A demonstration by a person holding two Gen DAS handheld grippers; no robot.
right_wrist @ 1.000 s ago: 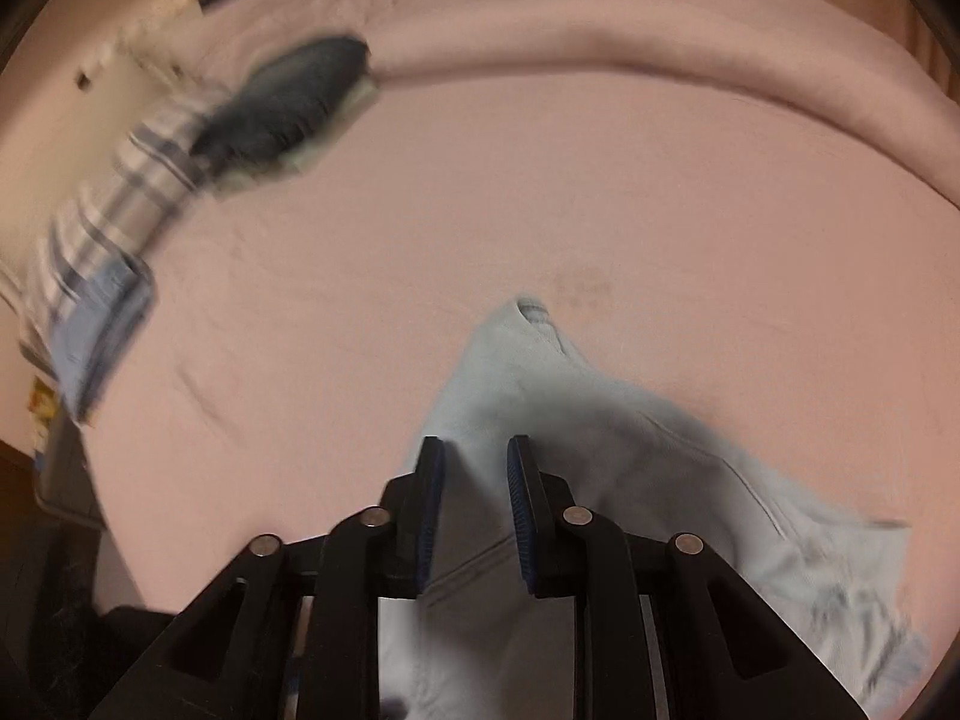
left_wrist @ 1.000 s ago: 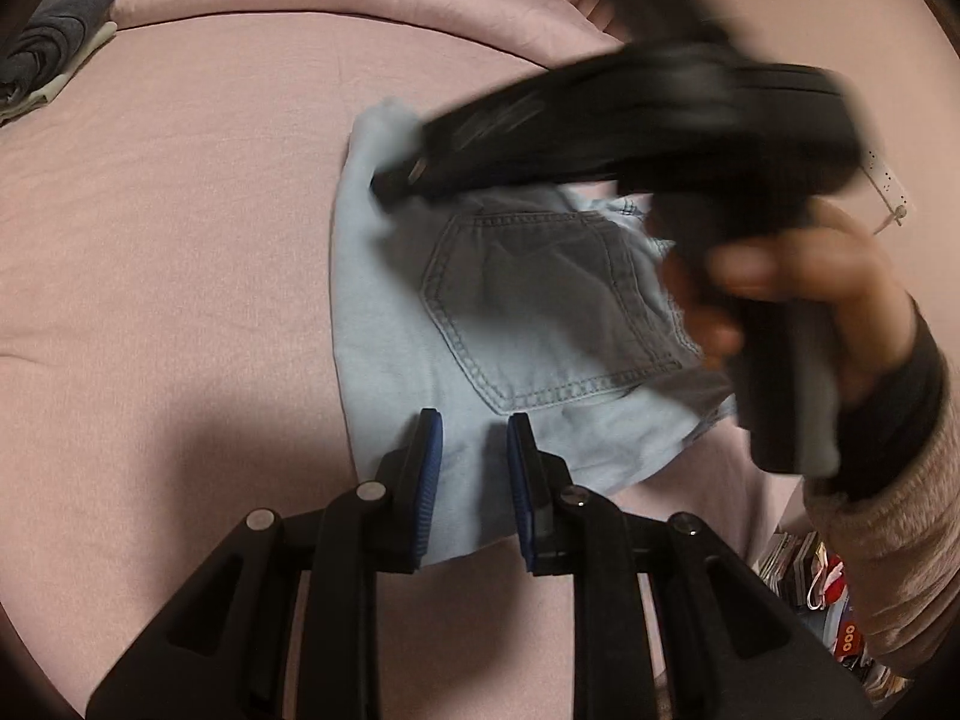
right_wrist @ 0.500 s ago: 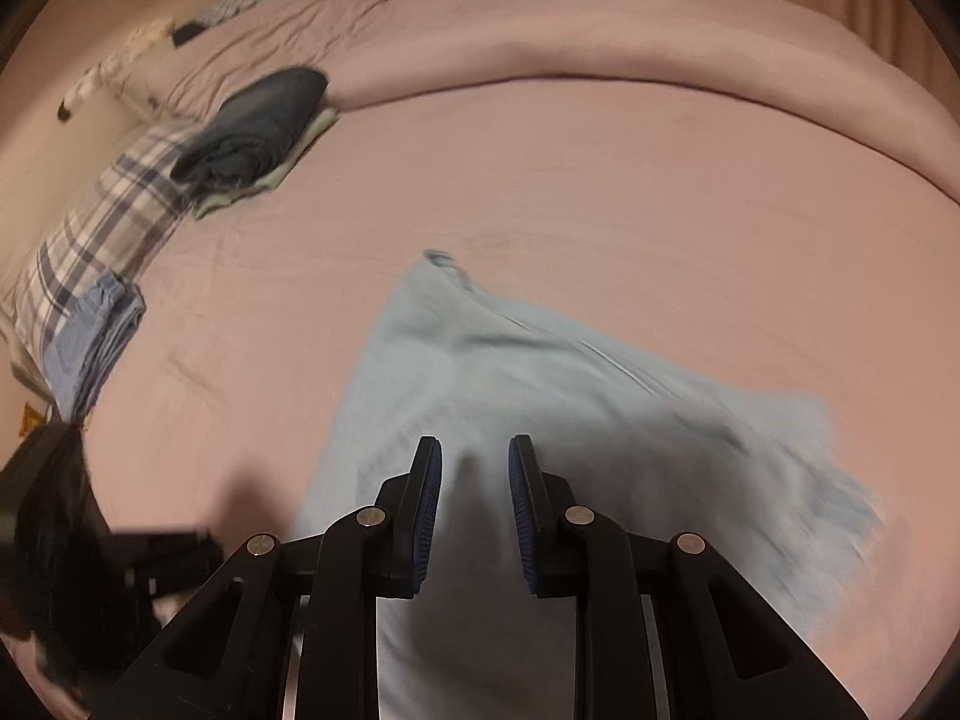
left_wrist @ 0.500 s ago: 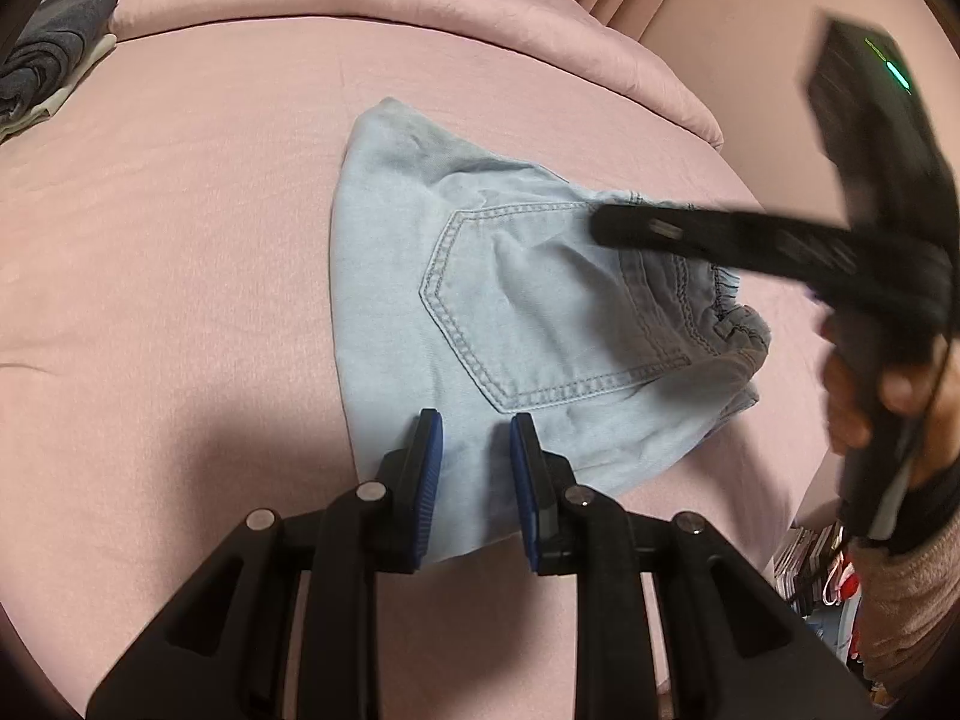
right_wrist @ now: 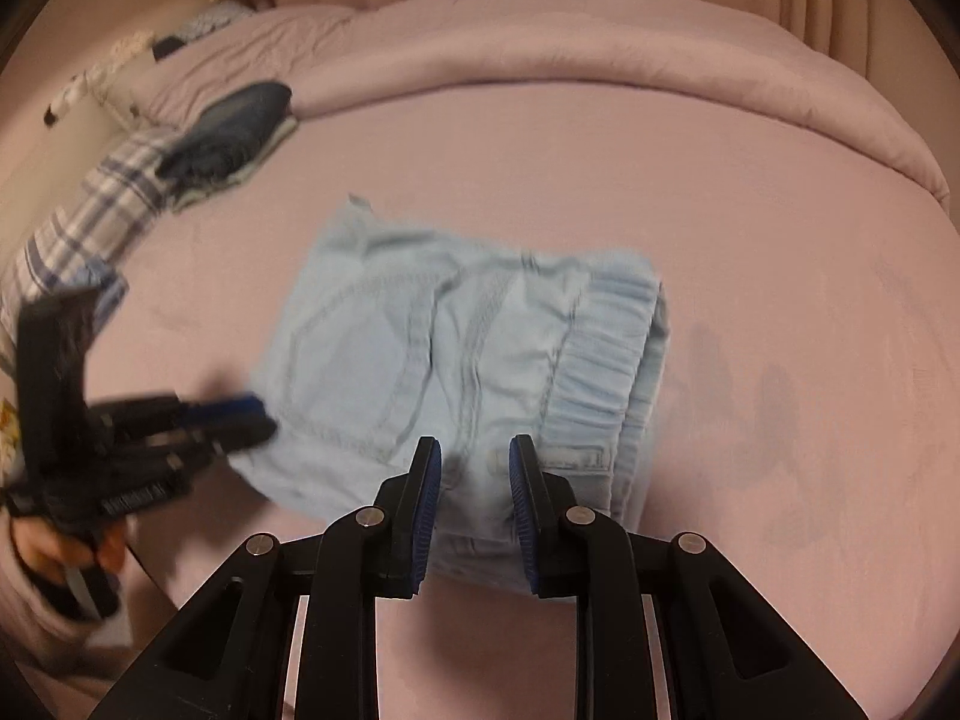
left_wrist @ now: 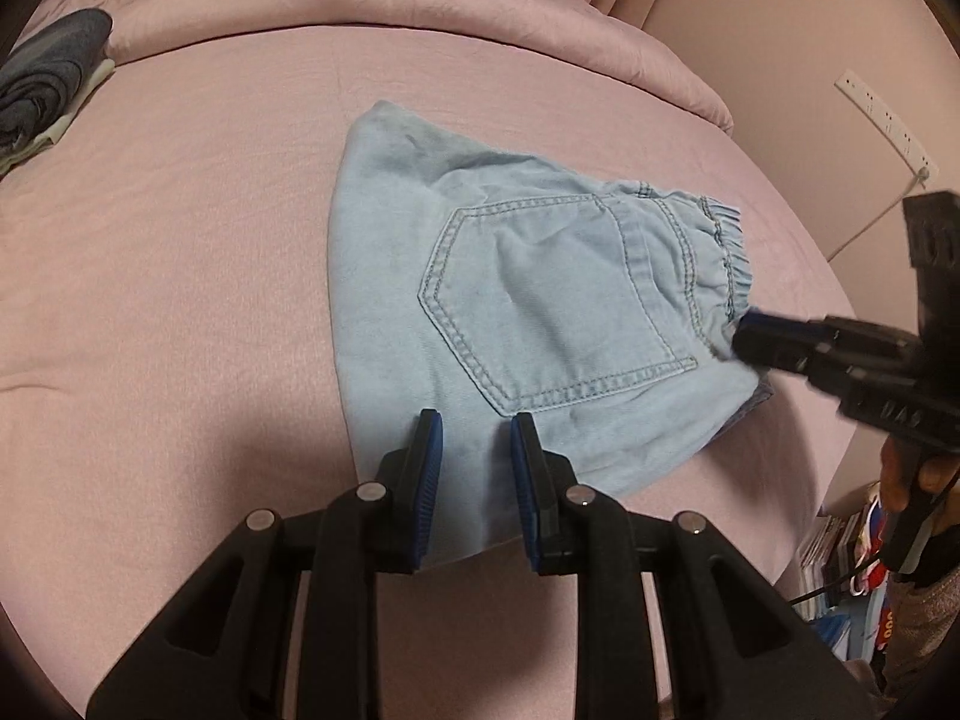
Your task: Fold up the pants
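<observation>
Pale blue denim, that's the star here: the light-wash denim pants with the stitched back pocket and gathered elastic waistband (left_wrist: 540, 312) lie already folded into a compact bundle in the middle of the pink-sheeted bed (left_wrist: 180, 276). The left claw (left_wrist: 474, 450) hangs over the near edge of the bundle, blue pads parted by a narrow gap with nothing pinched between them. The right claw (right_wrist: 474, 468) sits at the waistband end, its pads likewise a little apart, cloth below but not clamped as far as I can tell. Looks like a late stage, squaring up or taking one last fold. To do it well, I'd say each claw should bite a full stack of layers at an edge, not just the top sheet, and both should lift and carry over together so the pocket panel stays flat and the elastic doesn't bunch. Around the bed: a folded dark grey garment on a pale cloth (left_wrist: 48, 78) sits well apart at the far left, a plaid blue-and-white cloth (right_wrist: 90, 216) lies at the bed's edge, and a white power strip on the wall (left_wrist: 882, 120) trails its cord. Nothing lies in the way between claws and denim; the soft sheet itself may ruck up under a drag.
</observation>
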